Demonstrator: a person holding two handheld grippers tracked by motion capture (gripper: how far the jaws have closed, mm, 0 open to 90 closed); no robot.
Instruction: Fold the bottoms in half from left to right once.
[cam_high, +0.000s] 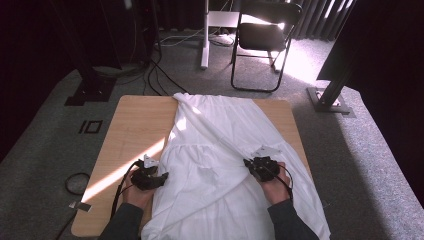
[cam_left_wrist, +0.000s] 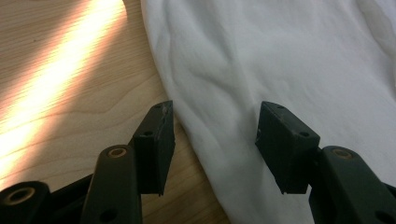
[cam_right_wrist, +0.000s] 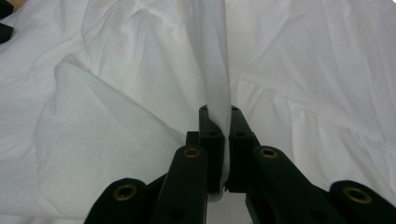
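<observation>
A white garment (cam_high: 220, 150) lies spread over the wooden table (cam_high: 135, 125), its lower part hanging off the near edge. My right gripper (cam_high: 256, 166) is shut on a raised fold of this cloth (cam_right_wrist: 215, 70), which runs up from between the jaws as a taut ridge. My left gripper (cam_high: 156, 178) sits at the garment's left edge, open. In the left gripper view its jaws straddle the cloth's edge (cam_left_wrist: 219, 140), one fingertip (cam_left_wrist: 159, 140) over bare wood and the other over the fabric.
A strip of sunlight (cam_high: 125, 170) crosses the table's left side. Beyond the table stand a black folding chair (cam_high: 262, 37), a white post (cam_high: 204, 35) and cables on the grey carpet. Black stand feet (cam_high: 330, 97) sit at both far sides.
</observation>
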